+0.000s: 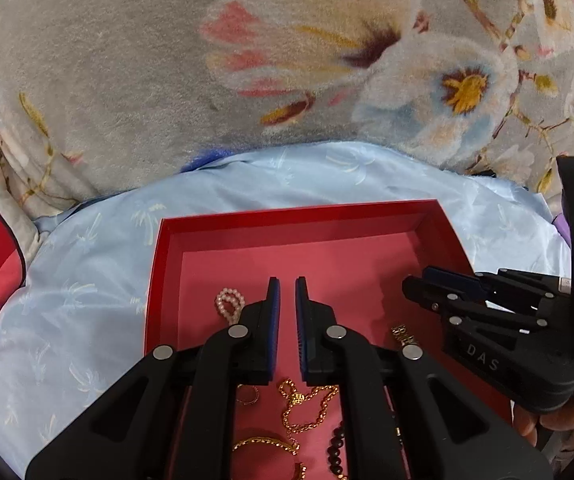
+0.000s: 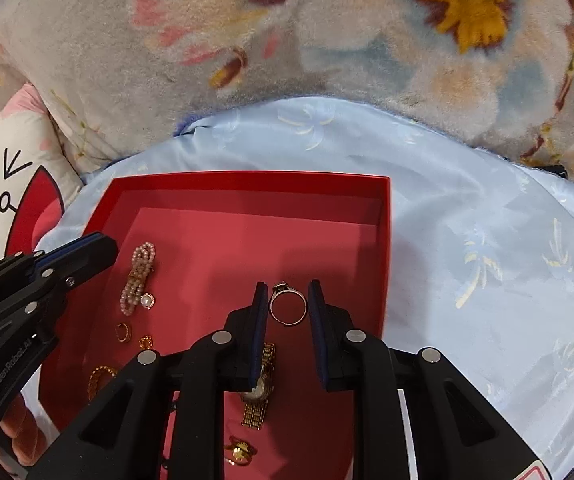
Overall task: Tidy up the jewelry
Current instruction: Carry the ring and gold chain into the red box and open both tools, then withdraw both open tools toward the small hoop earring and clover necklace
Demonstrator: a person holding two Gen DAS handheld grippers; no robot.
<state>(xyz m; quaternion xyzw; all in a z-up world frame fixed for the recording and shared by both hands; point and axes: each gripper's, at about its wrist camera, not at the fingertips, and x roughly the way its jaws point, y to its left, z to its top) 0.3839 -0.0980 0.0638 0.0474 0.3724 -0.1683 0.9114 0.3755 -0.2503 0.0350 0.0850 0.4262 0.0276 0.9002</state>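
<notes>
A red box (image 1: 295, 214) (image 2: 247, 180) with a pink floor holds the jewelry. In the left wrist view my left gripper (image 1: 287, 284) hovers over the box, jaws slightly apart and empty. A pink pearl bracelet (image 1: 229, 304) lies left of it. A gold chain (image 1: 307, 404), a gold bangle (image 1: 265, 442) and dark beads (image 1: 337, 448) lie below. In the right wrist view my right gripper (image 2: 287, 288) is open, and a ring with a stone (image 2: 288, 307) lies between its fingers, untouched by the pads. A gold watch (image 2: 259, 392) lies under it. The pearl bracelet (image 2: 139, 276) is at the left.
The box sits on a light blue satin cloth (image 1: 87, 280) (image 2: 487, 260). A fluffy floral blanket (image 1: 247, 60) (image 2: 327, 32) rises behind. A white and red cushion (image 2: 11, 184) is at the left. Small gold rings (image 2: 123, 332) and a gold earring (image 2: 241, 452) lie in the box.
</notes>
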